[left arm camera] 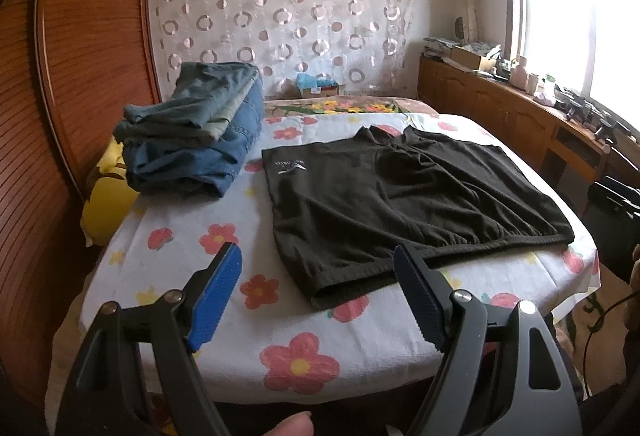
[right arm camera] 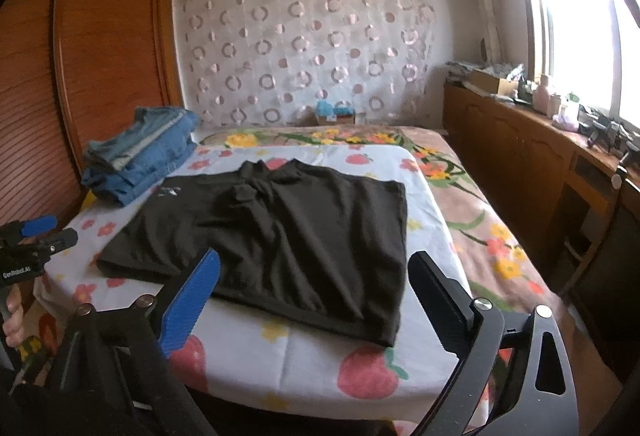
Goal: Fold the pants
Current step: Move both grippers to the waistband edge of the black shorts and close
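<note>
Black pants [left arm camera: 408, 204] laid flat on the flower-print sheet [left arm camera: 224, 320], near the front edge of the bed. Waistband toward the near side, elastic edge slightly puckered; small white logo [left arm camera: 290, 167] on the far-left corner of the cloth. Some creases bunched at the far middle.

Left gripper [left arm camera: 318, 296]: jaws spread wide, nothing between them, blue ribbed pads [left arm camera: 216, 300] facing inward. Held above the near-left corner of the pants, not touching the cloth. Right-hand finger overlapping the waistband edge in the left wrist view; contact cannot be told.

Right gripper [right arm camera: 316, 300]: jaws likewise spread wide and empty, poised over the near edge of the pants on the right side.

Stack of folded jeans [left arm camera: 192, 140] on the sheet at the far left, just beside the pants, against a wooden wardrobe [left arm camera: 92, 36].

Patterned curtain [left arm camera: 280, 20] across the back wall. Wooden cabinet [right arm camera: 516, 156] along the right, below a bright window [right arm camera: 580, 20], top cluttered with small items.
</note>
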The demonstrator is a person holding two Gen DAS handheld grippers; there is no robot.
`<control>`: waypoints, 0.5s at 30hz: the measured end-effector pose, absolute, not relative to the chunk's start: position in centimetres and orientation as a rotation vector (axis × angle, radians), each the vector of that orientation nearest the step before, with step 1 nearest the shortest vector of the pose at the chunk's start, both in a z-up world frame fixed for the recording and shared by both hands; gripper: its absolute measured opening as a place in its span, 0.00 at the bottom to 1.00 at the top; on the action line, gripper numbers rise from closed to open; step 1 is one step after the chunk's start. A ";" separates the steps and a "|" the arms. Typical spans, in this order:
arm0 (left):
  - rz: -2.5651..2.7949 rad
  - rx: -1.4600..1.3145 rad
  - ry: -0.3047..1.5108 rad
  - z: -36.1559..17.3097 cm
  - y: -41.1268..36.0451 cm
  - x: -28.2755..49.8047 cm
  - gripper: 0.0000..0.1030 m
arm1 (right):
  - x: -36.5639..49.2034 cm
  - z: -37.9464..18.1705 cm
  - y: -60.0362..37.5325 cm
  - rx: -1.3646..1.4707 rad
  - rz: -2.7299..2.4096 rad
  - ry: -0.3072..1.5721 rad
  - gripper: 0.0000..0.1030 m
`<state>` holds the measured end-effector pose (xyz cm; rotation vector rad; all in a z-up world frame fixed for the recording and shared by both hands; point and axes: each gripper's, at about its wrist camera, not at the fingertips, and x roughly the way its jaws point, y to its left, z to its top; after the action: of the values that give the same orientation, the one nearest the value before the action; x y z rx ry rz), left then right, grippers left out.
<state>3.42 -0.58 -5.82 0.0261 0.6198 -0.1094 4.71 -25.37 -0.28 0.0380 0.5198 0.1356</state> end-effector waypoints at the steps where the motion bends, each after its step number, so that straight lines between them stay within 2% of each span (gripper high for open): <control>1: -0.115 0.026 0.625 -6.0 -0.5 3.5 0.77 | 4.8 -0.5 -25.7 0.037 0.137 0.528 0.89; 4: -0.118 0.032 0.641 -6.5 -0.5 3.8 0.77 | 4.9 -1.1 -26.7 0.022 0.140 0.558 0.79; 9: -0.122 0.018 0.679 -7.5 -0.1 4.5 0.77 | 5.5 -2.8 -28.6 0.029 0.135 0.626 0.69; 11: -0.122 0.007 0.696 -8.0 0.2 4.9 0.77 | 5.8 -3.6 -29.1 0.035 0.131 0.653 0.62; 15: -0.135 -0.018 0.715 -8.7 0.9 5.4 0.77 | 6.4 -5.2 -30.0 0.063 0.127 0.694 0.55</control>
<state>5.42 0.89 -8.68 -0.0180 0.7154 -0.1352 6.37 -30.03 -5.18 0.0633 0.6945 0.1267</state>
